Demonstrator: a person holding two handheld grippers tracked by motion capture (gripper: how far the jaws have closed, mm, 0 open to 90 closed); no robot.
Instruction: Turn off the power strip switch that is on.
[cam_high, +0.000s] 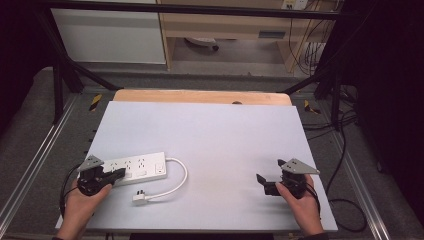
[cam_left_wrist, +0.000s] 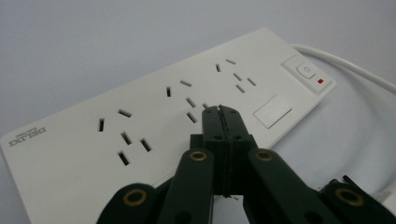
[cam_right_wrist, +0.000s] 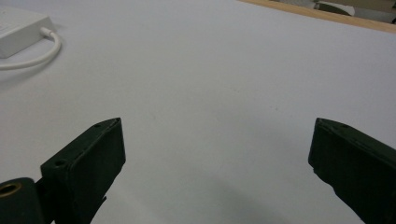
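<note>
Tabletop (cam_high: 215, 135): pale grey sheet over a wooden board, whose far edge shows as a strip.
Power strip (cam_high: 137, 167): white, lying flat at the near left of the tabletop, sockets up, switch at its right end.
Cord (cam_high: 180, 175): white, loops from the strip's right end back toward the near edge.
Plug (cam_high: 140, 198): white, at the cord's end, just in front of the strip.
Left gripper (cam_high: 119, 173): jaws pressed together with nothing between them, tips over the strip's near edge.
Right gripper (cam_high: 267, 179): jaws spread wide over bare tabletop, well apart from the strip.
</note>
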